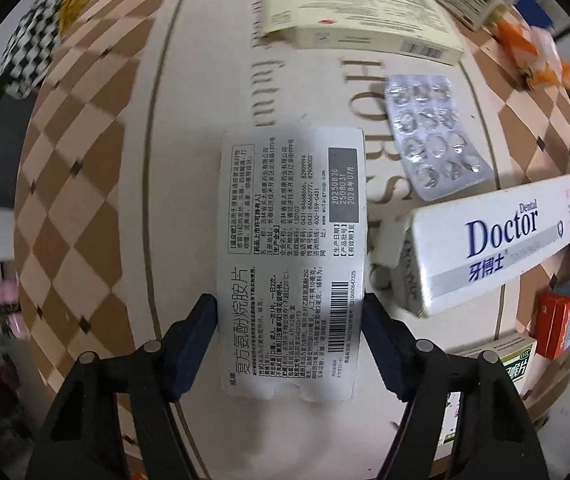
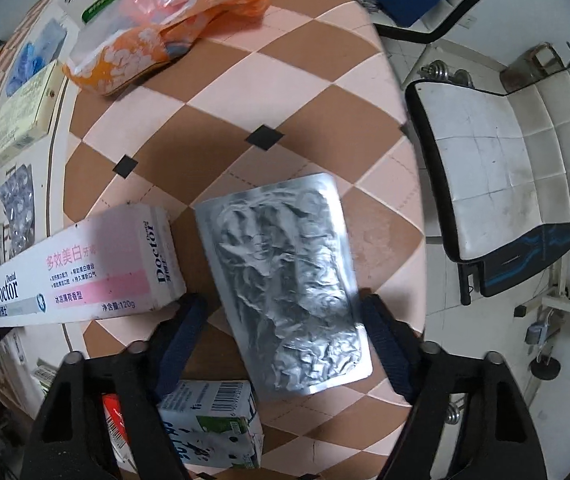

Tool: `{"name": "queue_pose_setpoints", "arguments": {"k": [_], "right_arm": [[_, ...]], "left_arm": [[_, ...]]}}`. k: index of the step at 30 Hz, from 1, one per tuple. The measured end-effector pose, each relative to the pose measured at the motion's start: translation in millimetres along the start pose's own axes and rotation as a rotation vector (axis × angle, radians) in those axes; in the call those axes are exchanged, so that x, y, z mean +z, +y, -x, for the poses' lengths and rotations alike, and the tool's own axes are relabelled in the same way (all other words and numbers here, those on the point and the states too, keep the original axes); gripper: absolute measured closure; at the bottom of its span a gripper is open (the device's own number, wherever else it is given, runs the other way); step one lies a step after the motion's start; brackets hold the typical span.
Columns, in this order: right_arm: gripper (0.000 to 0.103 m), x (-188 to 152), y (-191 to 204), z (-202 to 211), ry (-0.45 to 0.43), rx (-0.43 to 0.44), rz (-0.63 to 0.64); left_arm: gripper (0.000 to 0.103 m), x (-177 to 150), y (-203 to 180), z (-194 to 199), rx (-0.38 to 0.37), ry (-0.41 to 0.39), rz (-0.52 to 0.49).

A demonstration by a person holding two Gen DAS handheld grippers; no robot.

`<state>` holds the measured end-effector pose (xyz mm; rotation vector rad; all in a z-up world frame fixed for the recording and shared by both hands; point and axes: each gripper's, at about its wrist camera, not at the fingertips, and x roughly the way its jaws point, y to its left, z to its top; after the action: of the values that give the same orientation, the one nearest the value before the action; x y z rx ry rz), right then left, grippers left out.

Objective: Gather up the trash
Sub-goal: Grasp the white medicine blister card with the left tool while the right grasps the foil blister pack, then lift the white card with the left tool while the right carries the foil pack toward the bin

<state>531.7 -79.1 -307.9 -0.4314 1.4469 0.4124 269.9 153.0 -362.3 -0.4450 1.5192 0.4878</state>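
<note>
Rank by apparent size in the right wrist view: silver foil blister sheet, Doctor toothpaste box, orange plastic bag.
1. Silver foil blister sheet, though it lies nearest the camera.
2. Doctor toothpaste box and orange plastic bag look alike; no ranking.
</note>
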Motion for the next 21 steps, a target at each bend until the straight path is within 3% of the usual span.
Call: {"name": "queue_pose_setpoints", "arguments": {"k": [1, 7, 12, 16, 21], "right_arm": [[0.039, -1.2, -2.3, 3.6, -0.004, 0.006, 0.001], [0.039, -25.5, -10.8, 4.0, 0.058, 0.040, 0.008], [0.036, -29.5, -13.2, 1.7, 0.062, 0.043, -0.013], [0.035, -22.4, -6.1, 0.7, 0.058, -0.002, -0.006], [0.038, -22.9, -3.0, 3.2, 0.041, -0.008, 0.011]], "left_arm": [[0.033, -3.4, 4.6, 1.5, -0.005, 0.005, 0.021], [0.033, -17.9, 32.0, 7.2, -0.037, 0.044, 0.107], [0.029, -12.8, 37.7, 7.1, -0.021, 0.077, 0.089], [0.027, -1.4, 34.5, 7.5, -0.024, 0.068, 0.096], [0.033, -12.6, 33.5, 7.9, -0.009, 0.023, 0.088]]}}
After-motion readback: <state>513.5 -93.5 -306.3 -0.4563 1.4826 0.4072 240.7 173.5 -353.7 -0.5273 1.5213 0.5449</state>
